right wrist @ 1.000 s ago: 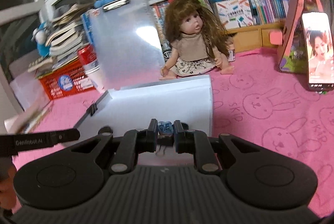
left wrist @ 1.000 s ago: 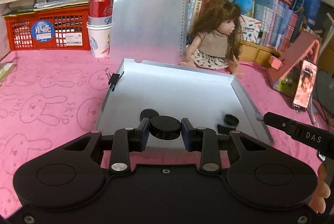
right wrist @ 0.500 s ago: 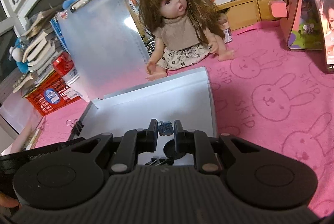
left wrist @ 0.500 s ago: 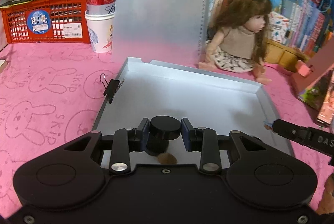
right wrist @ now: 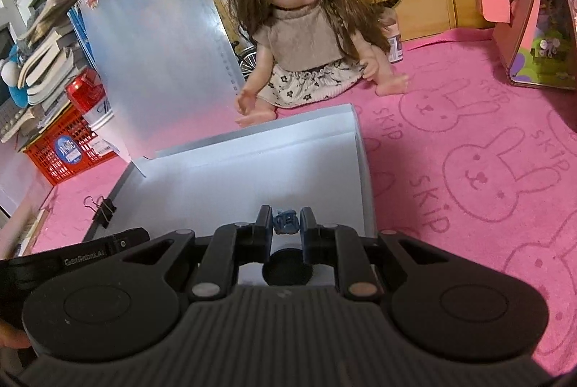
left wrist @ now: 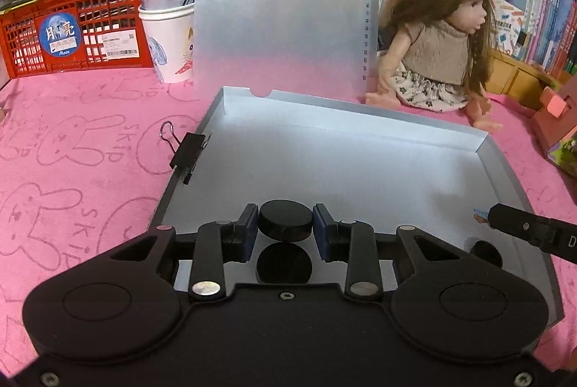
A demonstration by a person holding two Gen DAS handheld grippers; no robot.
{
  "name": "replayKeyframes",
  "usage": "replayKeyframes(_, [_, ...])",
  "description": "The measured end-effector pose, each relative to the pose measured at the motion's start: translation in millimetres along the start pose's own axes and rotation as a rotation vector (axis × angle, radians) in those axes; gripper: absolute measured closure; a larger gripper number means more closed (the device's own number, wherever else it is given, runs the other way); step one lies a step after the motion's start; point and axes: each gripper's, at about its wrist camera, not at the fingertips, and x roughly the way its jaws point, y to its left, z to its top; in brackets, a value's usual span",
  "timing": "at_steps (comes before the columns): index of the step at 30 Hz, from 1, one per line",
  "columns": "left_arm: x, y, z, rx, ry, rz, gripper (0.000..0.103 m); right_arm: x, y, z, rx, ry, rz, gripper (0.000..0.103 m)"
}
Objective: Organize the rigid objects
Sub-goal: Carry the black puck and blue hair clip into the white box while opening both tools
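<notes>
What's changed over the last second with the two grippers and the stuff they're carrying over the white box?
Both grippers came down and forward over the white box. The left gripper carried its black disc to just above another black disc on the box floor. The right gripper brought its small blue piece lower over a dark disc. Neither let go. The binder clip and doll stayed put.

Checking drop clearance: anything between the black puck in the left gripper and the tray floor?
Yes. The left gripper holds the black puck over the white tray, and another black disc lies on the tray floor right beneath it. Floor farther in is bare.
</notes>
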Motion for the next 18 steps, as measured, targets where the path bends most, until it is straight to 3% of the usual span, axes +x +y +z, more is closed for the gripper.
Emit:
replayKeyframes(14, [1.9,-5.8,-8.0,0.05,-0.008,0.016,0.072,6.0,0.6,-3.9,-0.027,0.01,-0.009,0.084])
replayKeyframes(18, [-1.4,-5.5,-7.6,0.055,-0.005,0.023,0.07,4.6,0.5,-4.4,-0.024,0.006,-0.01,0.078])
